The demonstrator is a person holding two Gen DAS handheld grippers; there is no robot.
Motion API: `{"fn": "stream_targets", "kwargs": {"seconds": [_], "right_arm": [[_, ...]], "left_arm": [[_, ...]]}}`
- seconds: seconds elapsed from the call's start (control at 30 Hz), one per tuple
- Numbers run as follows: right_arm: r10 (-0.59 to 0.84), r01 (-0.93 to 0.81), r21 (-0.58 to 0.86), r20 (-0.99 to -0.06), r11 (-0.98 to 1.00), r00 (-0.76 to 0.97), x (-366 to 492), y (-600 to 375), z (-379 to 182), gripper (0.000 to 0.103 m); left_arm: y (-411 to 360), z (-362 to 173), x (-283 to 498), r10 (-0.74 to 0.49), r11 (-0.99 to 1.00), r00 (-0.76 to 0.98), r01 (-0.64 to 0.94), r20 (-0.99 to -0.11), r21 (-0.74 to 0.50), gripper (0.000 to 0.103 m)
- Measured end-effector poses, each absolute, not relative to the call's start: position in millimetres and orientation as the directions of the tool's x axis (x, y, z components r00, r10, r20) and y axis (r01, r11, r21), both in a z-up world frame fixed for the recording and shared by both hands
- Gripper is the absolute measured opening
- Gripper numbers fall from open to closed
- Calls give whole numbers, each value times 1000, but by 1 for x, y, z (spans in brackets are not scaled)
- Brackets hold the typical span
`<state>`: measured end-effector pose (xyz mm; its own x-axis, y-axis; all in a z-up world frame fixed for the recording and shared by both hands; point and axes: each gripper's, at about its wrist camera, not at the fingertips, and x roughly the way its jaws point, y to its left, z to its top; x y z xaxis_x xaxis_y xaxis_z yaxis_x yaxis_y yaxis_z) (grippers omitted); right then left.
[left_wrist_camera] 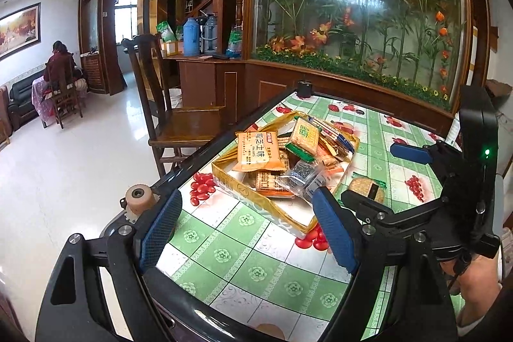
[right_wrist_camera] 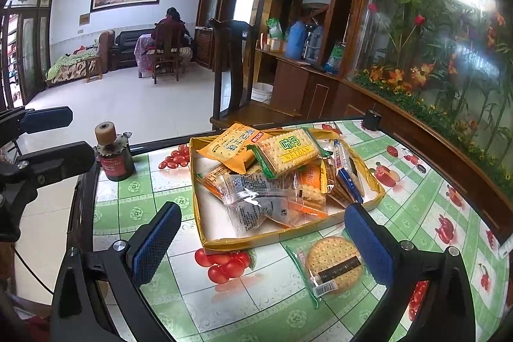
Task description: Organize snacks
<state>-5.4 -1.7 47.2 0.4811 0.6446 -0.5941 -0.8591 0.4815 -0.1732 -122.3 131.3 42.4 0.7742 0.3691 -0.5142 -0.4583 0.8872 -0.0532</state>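
A gold tray [left_wrist_camera: 231, 181] [right_wrist_camera: 288, 234] on the table holds a heap of snack packets: an orange packet [left_wrist_camera: 253, 151] [right_wrist_camera: 231, 149], a green cracker packet [left_wrist_camera: 303, 137] [right_wrist_camera: 288, 149] and a clear packet [right_wrist_camera: 259, 201]. A round cracker packet [right_wrist_camera: 333, 265] [left_wrist_camera: 365, 191] lies on the tablecloth just outside the tray's near right corner. My right gripper [right_wrist_camera: 263, 242] [left_wrist_camera: 368, 172] is open; the round packet sits between its fingers, close to the right one, untouched. My left gripper [left_wrist_camera: 248, 229] [right_wrist_camera: 81, 132] is open and empty, short of the tray.
The table [left_wrist_camera: 256, 262] has a green checked cloth with fruit prints. A small red-labelled jar with a tan cap [right_wrist_camera: 112, 156] [left_wrist_camera: 138, 197] stands at its left edge. A wooden chair [left_wrist_camera: 179, 117] is behind the tray, a black block [right_wrist_camera: 372, 119] at the far corner.
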Motion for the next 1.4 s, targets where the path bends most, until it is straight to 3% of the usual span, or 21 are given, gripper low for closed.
{"fn": "stream_targets", "kwargs": {"seconds": [1.4], "right_arm": [[654,-864,-192,-582,466,482,-6,6,44,103]], "left_arm": [[137,51,-129,368,882,789,-464,-491,-85,84]]}}
